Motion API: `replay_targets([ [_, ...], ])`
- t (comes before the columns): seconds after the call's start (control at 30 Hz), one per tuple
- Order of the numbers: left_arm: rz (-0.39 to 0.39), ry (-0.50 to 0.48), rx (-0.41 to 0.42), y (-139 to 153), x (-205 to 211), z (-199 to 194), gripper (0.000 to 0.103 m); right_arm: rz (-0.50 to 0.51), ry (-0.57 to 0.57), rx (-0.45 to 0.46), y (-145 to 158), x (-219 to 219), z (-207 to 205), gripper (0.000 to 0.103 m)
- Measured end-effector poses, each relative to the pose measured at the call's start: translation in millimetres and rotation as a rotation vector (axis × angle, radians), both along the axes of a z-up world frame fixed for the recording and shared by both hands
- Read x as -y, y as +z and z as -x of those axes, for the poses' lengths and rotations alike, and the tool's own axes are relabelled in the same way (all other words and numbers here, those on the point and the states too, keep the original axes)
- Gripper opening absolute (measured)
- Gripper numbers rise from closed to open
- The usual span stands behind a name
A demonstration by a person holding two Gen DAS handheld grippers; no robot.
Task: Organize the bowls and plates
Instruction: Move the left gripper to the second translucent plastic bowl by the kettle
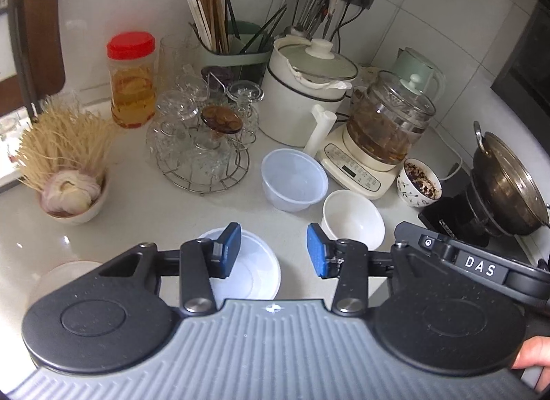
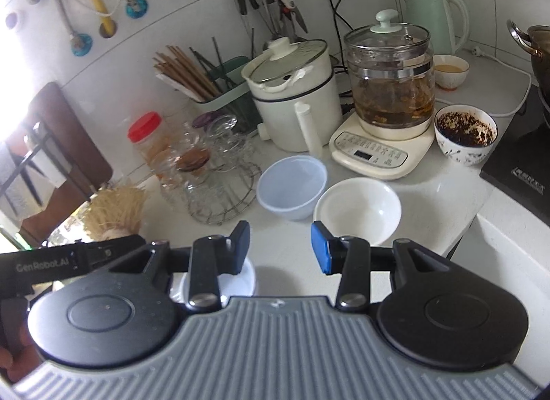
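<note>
Approach step: left gripper (image 1: pixel 273 250) and right gripper (image 2: pixel 280 248) are held apart, empty. White bowl (image 2: pixel 357 209) at one o'clock, plastic bowl (image 2: pixel 292 185) at twelve; a rim grasp is judged next.

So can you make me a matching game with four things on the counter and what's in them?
Things:
1. red-lidded jar
2. glass kettle
3. patterned bowl
4. white bowl

What's inside:
A. nothing
B. dark crumbly bits
C. yellow liquid
D. brown liquid

Pairs: 1-C, 2-D, 3-B, 4-A
</note>
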State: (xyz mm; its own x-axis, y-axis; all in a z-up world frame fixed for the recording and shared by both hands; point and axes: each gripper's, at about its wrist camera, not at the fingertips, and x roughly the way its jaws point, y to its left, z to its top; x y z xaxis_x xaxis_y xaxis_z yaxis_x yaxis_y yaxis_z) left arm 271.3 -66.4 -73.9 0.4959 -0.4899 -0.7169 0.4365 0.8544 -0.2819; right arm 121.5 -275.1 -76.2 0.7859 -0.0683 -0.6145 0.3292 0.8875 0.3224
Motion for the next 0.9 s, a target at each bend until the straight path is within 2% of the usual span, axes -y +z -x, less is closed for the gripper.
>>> replay_targets([
  [0.37, 0.004, 0.066, -0.112, -34.0, 44.6, -59.9, 0.048, -0.044, 0.025, -0.051, -20.5, 58.2, -55.4, 0.043],
  [0.5, -0.030, 0.083, -0.121, -48.9, 58.2, -78.1, 0.048, -0.085, 0.032, -0.066, -34.2, 73.4, -78.2, 0.043],
  [0.77, -0.037, 0.128, -0.181, -81.3, 70.6, -113.0, 0.048, -0.115, 0.111, -0.108, -62.5, 82.8, -123.9, 0.043],
  [0.9, -0.014, 0.148, -0.219, -93.5, 75.8, -127.4, 0.048, -0.091, 0.137, -0.122, -74.3, 89.0, -143.1, 0.043],
])
